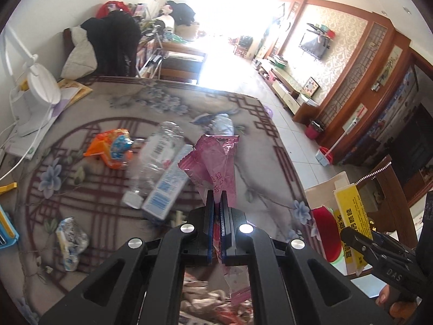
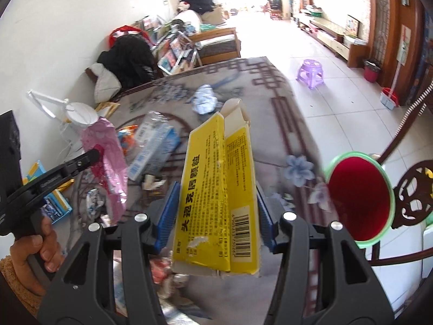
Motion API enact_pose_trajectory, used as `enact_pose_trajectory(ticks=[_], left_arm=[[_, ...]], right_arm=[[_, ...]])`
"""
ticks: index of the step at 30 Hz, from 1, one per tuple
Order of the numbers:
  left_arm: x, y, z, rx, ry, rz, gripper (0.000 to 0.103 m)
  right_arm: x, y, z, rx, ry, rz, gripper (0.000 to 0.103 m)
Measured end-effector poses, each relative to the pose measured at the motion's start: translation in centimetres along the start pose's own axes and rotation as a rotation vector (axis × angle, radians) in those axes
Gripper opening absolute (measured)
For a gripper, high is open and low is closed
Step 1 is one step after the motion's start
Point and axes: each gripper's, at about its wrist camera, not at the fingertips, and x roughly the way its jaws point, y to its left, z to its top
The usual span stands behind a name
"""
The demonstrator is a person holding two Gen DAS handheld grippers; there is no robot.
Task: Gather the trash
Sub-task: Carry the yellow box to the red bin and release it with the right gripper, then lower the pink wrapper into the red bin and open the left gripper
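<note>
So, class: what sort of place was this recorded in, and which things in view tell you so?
Most likely a home living room: a wall-mounted television above a low cabinet, a sofa piled with clothes, and a purple plastic stool on the tiled floor.

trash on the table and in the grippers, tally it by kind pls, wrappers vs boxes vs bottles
Wrappers and crumpled packets: 4 (pink wrapper in the left gripper, orange packet, pale crumpled packet, crumpled blue-white wrapper)
Boxes: 2 (yellow box in the right gripper, blue-white box)
Bottles: 1 (clear bottle)
Total: 7
</note>
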Motion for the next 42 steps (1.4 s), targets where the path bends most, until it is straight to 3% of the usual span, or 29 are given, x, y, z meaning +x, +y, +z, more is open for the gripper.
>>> enact_pose_trajectory(ticks=[14,18,25,31,39,40,41,42], left_arm=[[4.2,-12.1,-1.8,0.175,0.091,-0.137,0.001],[5.3,-15.0,-2.5,0.228,0.123,-0.163,0.001],[8.4,-20.3,-3.5,0.319,0.174,-0.246,0.001],[11.0,-25.6,-4.0,0.415,0.181,-0.331,0.001],[13.9,-31.4,-5.1,0.517,0.215,-0.384,0.003],[14.2,-32.2,-5.2,0.532,0.210,-0.388,0.009],[14.4,-32.8,-5.3,0.546,0.209,-0.384,0.042],[14.6,-33.0,-5.3,0.557,0.208,-0.377,0.064]], right_arm=[[0.5,-16.2,-0.5,0.168,0.018,-0.275,0.053],[1.0,-19.7,-0.3,0.203,0.023,-0.310,0.064],[-0.3,-21.6,-0.8,0.229,-0.025,-0.339,0.076],[-2.8,-22.9,-2.4,0.260,-0.058,-0.395,0.076],[-6.6,-24.3,-3.8,0.333,-0.118,-0.453,0.076],[-7.0,-24.3,-3.9,0.340,-0.124,-0.460,0.076],[-7.3,-24.4,-4.1,0.345,-0.129,-0.464,0.076],[-7.6,-24.3,-4.2,0.350,-0.133,-0.467,0.076]])
